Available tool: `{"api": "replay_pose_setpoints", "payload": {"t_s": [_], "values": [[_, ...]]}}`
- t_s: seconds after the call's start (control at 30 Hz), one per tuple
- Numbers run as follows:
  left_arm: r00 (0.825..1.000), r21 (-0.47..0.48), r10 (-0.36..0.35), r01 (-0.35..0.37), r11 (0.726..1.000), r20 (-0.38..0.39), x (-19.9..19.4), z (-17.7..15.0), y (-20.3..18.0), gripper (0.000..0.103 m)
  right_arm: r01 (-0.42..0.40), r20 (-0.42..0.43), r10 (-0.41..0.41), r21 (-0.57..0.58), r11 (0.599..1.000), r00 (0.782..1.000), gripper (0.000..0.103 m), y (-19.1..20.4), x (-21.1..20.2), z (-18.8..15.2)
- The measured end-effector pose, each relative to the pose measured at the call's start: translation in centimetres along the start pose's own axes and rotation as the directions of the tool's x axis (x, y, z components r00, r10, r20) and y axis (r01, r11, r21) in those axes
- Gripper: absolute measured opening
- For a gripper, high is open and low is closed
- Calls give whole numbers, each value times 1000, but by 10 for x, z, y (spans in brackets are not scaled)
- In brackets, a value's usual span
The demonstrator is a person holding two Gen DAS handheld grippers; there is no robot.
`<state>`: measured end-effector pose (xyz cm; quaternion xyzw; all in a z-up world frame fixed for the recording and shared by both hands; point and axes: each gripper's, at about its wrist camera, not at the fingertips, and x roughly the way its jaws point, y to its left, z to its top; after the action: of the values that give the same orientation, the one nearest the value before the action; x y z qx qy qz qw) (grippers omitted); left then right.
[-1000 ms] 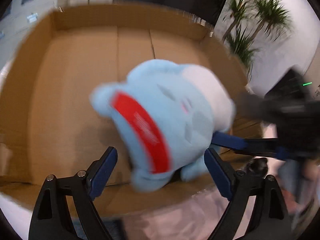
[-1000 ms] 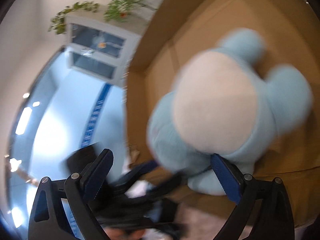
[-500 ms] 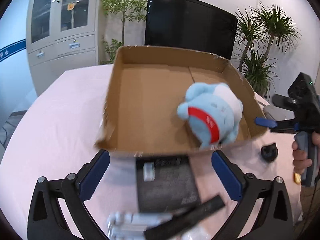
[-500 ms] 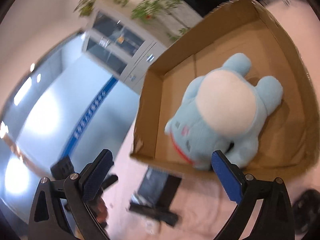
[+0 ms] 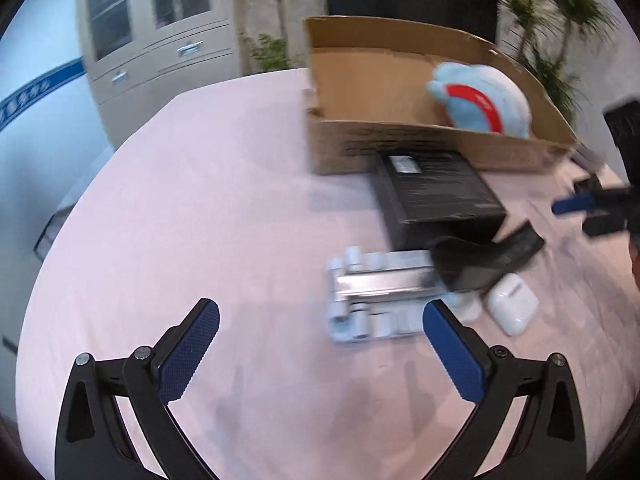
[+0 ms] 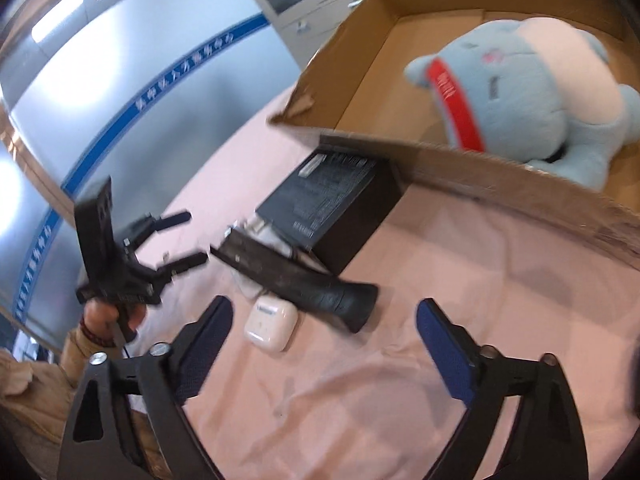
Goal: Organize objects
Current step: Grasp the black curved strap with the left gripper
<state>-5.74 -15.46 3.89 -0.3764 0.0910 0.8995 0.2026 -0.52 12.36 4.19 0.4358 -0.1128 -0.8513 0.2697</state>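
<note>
A light-blue plush toy with a red band lies inside the open cardboard box; it also shows in the right wrist view, in the box. In front of the box lie a black box, a black handle-shaped tool, a white earbud case and a silver-white pack. My left gripper is open and empty above the pink tablecloth, near the pack. My right gripper is open and empty, near the earbud case.
The table has a pink cloth. The right gripper shows at the right edge of the left view; the left one shows at the left of the right view. A grey cabinet and plants stand behind.
Both grippers have pulled back from the box, leaving the plush toy lying in it. The items on the cloth in front of the box have come into view.
</note>
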Motion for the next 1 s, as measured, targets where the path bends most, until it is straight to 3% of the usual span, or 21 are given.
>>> {"api": "replay_pose_setpoints", "payload": {"t_s": [0.07,0.3,0.37,0.43,0.53,0.57,0.67,1.0], "values": [[999,-56,-33,34,998,16,0,2,12,102,24,-20,-24,-21,999,1000,75,3,9,-1],[989,-19,-150,150,989,-4,11,17,-4,96,69,-37,-66,74,995,997,62,-21,18,-1],[987,-17,-162,162,987,-18,18,22,-9,80,73,-44,-70,80,994,997,60,-23,20,-1],[989,-18,-140,139,990,-42,26,27,-15,70,99,-51,-94,92,991,994,59,-28,24,-3],[988,1,-132,132,991,-85,38,28,-23,51,116,-41,-113,76,990,993,49,-29,23,-5],[985,13,-141,143,990,-97,39,26,-27,48,120,-43,-117,64,991,992,42,-29,23,-7],[982,41,-165,170,985,-91,33,24,-36,47,116,-52,-115,33,993,992,29,-26,22,-12],[965,120,-241,252,960,-99,12,14,-64,47,231,-30,-236,-126,965,971,27,-6,10,-36]]}}
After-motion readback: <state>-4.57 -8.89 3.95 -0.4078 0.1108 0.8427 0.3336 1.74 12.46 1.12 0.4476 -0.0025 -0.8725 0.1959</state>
